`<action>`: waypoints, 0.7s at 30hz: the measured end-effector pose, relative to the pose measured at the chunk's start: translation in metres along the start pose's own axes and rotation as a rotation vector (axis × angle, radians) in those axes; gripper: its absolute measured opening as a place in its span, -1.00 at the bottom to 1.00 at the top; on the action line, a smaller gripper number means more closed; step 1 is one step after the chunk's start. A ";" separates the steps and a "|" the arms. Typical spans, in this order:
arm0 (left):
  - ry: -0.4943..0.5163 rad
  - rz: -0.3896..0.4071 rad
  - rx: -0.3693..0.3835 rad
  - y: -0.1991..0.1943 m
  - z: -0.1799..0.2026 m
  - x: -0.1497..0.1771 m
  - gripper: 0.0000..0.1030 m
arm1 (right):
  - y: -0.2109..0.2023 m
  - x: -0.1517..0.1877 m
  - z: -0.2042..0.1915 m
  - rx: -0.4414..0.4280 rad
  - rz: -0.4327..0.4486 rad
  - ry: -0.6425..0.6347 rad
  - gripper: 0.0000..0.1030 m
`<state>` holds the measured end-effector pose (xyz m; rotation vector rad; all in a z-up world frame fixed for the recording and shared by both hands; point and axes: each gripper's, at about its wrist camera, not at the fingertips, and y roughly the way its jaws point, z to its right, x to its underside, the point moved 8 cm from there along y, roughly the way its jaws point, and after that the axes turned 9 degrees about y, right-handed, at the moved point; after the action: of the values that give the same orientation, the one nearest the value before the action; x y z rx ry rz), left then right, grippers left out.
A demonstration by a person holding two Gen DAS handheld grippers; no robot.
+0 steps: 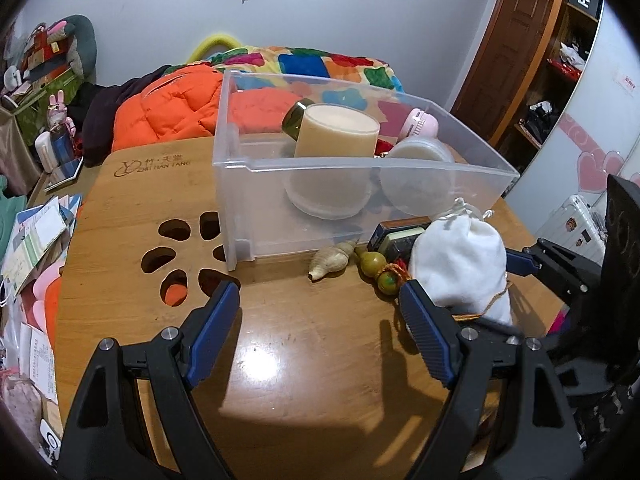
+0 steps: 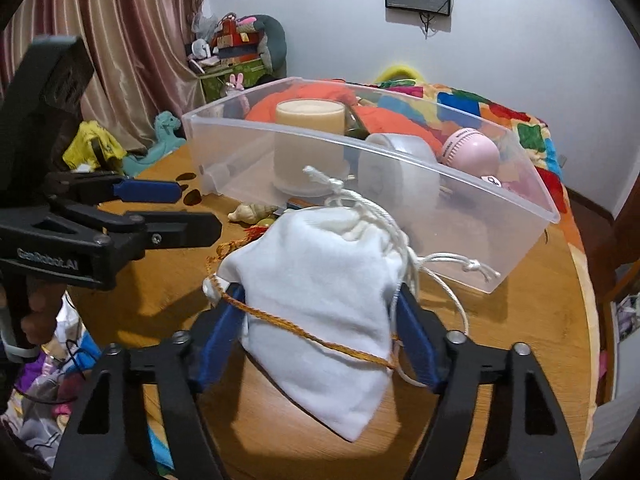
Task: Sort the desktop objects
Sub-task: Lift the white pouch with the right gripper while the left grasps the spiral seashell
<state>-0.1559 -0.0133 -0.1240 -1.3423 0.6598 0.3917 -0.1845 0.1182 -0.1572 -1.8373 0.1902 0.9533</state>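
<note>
1. White drawstring pouch (image 2: 320,300) sits low in the centre of the right wrist view, pinched between the blue pads of the right tool (image 2: 320,332), which is clamped on its lower half. It appears to be just above or resting on the wooden desk (image 2: 540,320), in front of the clear plastic bin (image 2: 520,200).

2. Left tool (image 1: 320,312) has its pads spread wide apart over bare desk at the lower centre of the left wrist view, gripping nothing.

3. Risk: an orange braided cord (image 2: 300,332) crosses the front of the pouch. It seems to belong to the gourd charm (image 1: 378,268) lying beside the pouch. If the cord is caught in the grip, lifting could drag the charm along.

4. Risk: the white drawstrings (image 2: 452,264) hang loose toward the bin's near wall and could snag on its rim.

5. Risk: the pouch is soft, so a grip low on it may let the top flop or slip.

6. Only the left wrist view clearly shows the seashell (image 1: 332,260), the charm and a dark box (image 1: 396,236) behind the pouch.

7. Only the right wrist view shows the cord across the pouch and the pink round gadget (image 2: 472,152) plainly inside the bin.
</note>
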 end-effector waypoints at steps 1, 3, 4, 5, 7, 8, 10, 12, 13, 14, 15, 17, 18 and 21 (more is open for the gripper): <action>0.003 -0.004 -0.003 0.001 0.000 0.000 0.59 | -0.001 0.000 0.001 -0.010 0.001 0.010 0.16; 0.010 -0.011 -0.011 0.003 0.000 0.000 0.56 | -0.004 -0.001 0.005 -0.038 0.005 0.040 0.01; 0.013 -0.015 -0.014 0.005 0.001 0.001 0.54 | -0.006 -0.001 0.006 -0.055 0.004 0.052 -0.03; 0.015 -0.018 -0.018 0.006 0.000 0.001 0.54 | -0.007 -0.001 0.007 -0.071 0.005 0.066 -0.07; 0.018 -0.025 -0.025 0.008 0.000 0.001 0.46 | -0.011 0.000 0.010 -0.095 0.009 0.088 -0.09; 0.017 -0.028 -0.026 0.009 0.000 0.001 0.44 | -0.012 0.000 0.011 -0.105 0.010 0.096 -0.09; 0.016 -0.034 -0.031 0.011 0.000 0.001 0.41 | -0.015 0.002 0.013 -0.114 0.010 0.104 -0.10; 0.016 -0.037 -0.035 0.012 0.000 0.000 0.38 | -0.018 0.003 0.016 -0.115 0.011 0.105 -0.13; 0.016 -0.040 -0.034 0.013 0.000 0.000 0.35 | -0.020 0.004 0.018 -0.111 0.011 0.106 -0.13; 0.016 -0.042 -0.034 0.014 0.002 0.000 0.34 | -0.021 0.005 0.020 -0.107 0.012 0.109 -0.13; 0.017 -0.044 -0.036 0.015 0.002 -0.001 0.34 | -0.023 0.006 0.024 -0.104 0.013 0.116 -0.13; 0.020 -0.044 -0.040 0.017 0.003 -0.002 0.32 | -0.027 0.008 0.031 -0.101 0.015 0.135 -0.13; 0.021 -0.042 -0.043 0.018 0.003 -0.003 0.28 | -0.029 0.008 0.034 -0.097 0.018 0.143 -0.13; 0.025 -0.042 -0.052 0.020 0.004 -0.005 0.22 | -0.035 0.009 0.045 -0.084 0.026 0.167 -0.14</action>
<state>-0.1713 -0.0049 -0.1362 -1.4107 0.6448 0.3605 -0.1838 0.1750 -0.1463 -1.9970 0.2807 0.8365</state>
